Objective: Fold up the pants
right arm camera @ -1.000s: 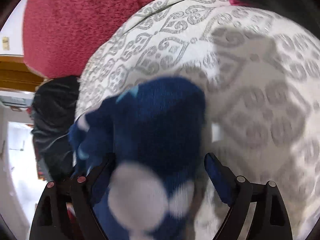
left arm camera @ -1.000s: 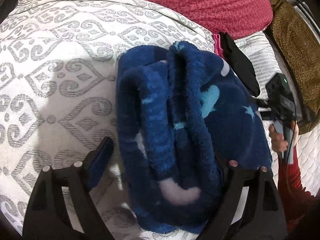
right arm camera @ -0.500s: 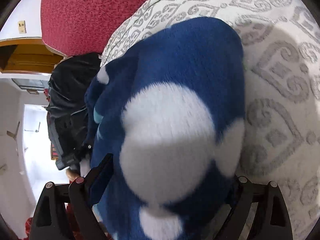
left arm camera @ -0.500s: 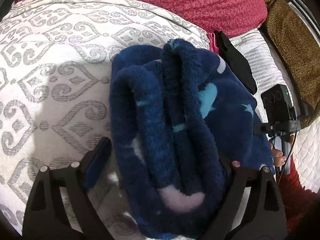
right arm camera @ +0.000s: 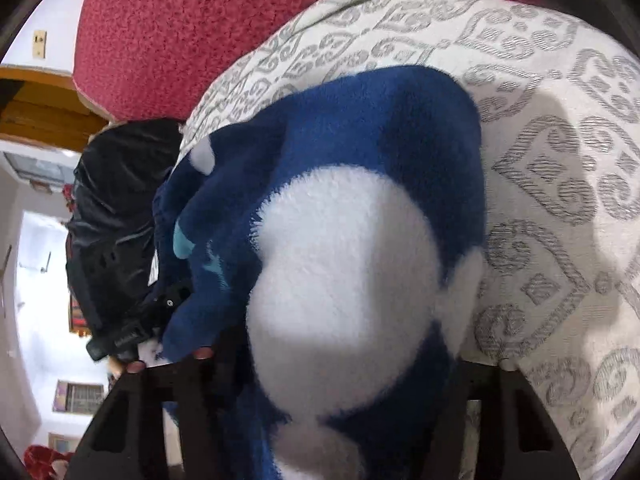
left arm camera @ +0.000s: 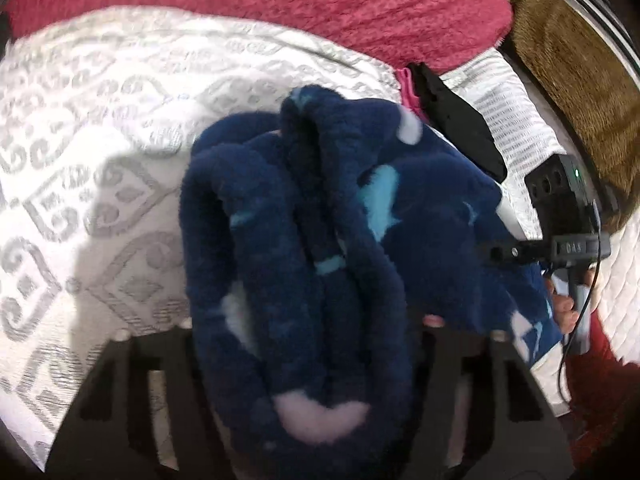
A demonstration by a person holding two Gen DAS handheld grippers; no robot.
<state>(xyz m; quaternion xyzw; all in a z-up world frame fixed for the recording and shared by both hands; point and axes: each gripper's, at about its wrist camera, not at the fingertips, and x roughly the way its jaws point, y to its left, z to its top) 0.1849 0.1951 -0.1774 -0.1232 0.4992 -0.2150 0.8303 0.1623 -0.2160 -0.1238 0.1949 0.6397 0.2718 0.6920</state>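
The pants are dark blue fleece with white and light blue patches, folded into a thick bundle on the white and grey patterned bedspread. My left gripper straddles the near end of the bundle, its jaws closing, and the fleece bulges out between and over the fingers. In the right wrist view the pants fill the gap of my right gripper. Its jaws are closing too, with both fingers pressed into the fleece. The pads of both grippers are hidden by fabric.
A red fuzzy blanket lies across the back of the bed. A black garment and a pink item lie beyond the pants, with brown fabric at the far right. A hand in a red sleeve holds the right gripper's handle.
Both grippers' jaws have narrowed from wide apart onto the bundle. The right gripper has slid further over the pants' end, and the fleece now bulges up between both pairs of fingers.
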